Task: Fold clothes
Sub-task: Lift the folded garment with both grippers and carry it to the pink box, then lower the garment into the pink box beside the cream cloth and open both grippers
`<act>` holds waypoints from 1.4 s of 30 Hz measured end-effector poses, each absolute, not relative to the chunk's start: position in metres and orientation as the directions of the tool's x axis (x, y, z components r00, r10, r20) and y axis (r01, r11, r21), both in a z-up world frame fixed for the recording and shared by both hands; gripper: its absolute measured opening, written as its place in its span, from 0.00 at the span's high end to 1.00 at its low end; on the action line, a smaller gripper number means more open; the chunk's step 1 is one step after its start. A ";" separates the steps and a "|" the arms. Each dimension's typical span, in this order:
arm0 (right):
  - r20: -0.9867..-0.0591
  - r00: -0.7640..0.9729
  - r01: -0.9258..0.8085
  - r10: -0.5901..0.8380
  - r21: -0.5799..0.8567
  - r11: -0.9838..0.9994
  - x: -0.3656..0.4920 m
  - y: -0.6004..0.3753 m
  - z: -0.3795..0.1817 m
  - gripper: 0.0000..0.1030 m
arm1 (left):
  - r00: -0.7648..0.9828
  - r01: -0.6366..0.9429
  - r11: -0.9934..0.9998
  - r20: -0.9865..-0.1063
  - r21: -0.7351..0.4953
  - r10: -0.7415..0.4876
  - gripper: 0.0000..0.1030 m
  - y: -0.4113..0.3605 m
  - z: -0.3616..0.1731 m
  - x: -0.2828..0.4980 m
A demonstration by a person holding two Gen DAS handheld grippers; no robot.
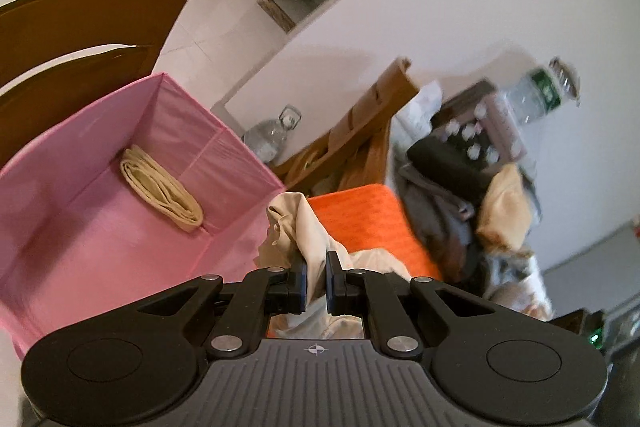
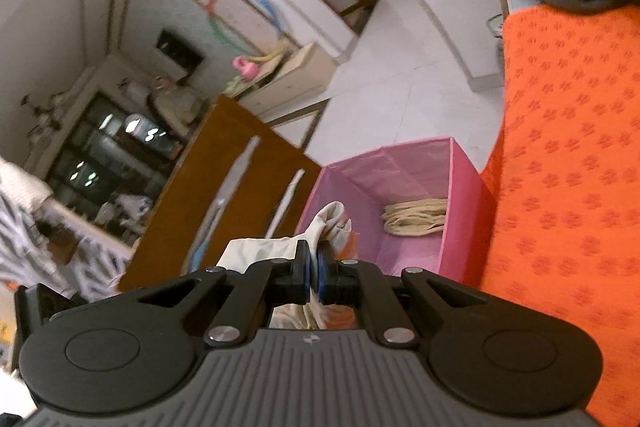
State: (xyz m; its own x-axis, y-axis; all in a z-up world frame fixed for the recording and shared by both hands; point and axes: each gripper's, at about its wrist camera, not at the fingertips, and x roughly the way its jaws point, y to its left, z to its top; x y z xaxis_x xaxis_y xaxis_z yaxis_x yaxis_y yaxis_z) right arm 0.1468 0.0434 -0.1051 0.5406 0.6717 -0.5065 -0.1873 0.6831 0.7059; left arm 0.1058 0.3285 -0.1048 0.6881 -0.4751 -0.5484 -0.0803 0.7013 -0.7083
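Note:
My left gripper [image 1: 316,269] is shut on a cream garment [image 1: 298,227] and holds it up beside the pink fabric bin [image 1: 100,211]. A folded beige garment [image 1: 160,185] lies on the bin's floor. My right gripper [image 2: 313,263] is shut on the same cream garment [image 2: 326,221], lifted above the near edge of the pink bin [image 2: 400,167], where the folded beige garment [image 2: 416,217] shows inside. The orange patterned cloth [image 2: 568,187] covers the surface to the right.
A pile of unfolded clothes [image 1: 460,195] lies on the orange cloth [image 1: 360,215] at the far end, with plastic bottles [image 1: 536,95] and cardboard [image 1: 376,111] behind. A brown wooden panel [image 2: 224,179] stands left of the bin on the white tiled floor [image 2: 404,75].

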 end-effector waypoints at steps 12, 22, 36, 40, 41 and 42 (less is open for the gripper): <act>-0.605 0.655 0.075 0.454 0.649 0.757 0.214 0.154 -0.217 0.95 | 0.574 0.019 0.817 -0.663 -0.576 -0.481 0.89 0.379 -0.204 0.229; -0.682 0.645 0.162 0.344 0.563 0.811 0.278 0.215 -0.323 0.96 | 0.536 0.000 0.913 -0.771 -0.408 -0.345 0.90 0.378 -0.295 0.279; -0.749 0.581 0.114 0.320 0.464 0.879 0.303 0.239 -0.421 0.97 | 0.539 0.027 0.979 -0.822 -0.202 -0.184 0.90 0.375 -0.367 0.298; -0.800 0.544 0.110 0.253 0.367 0.924 0.302 0.237 -0.431 0.93 | 0.501 0.005 0.995 -0.861 -0.101 -0.090 0.81 0.375 -0.378 0.298; -0.815 0.528 0.102 0.239 0.340 0.935 0.301 0.237 -0.432 0.92 | 0.487 -0.003 0.996 -0.870 -0.092 -0.079 0.73 0.376 -0.379 0.299; -0.825 0.515 0.096 0.232 0.325 0.941 0.299 0.236 -0.431 0.92 | 0.482 -0.009 0.995 -0.872 -0.097 -0.081 0.70 0.376 -0.377 0.297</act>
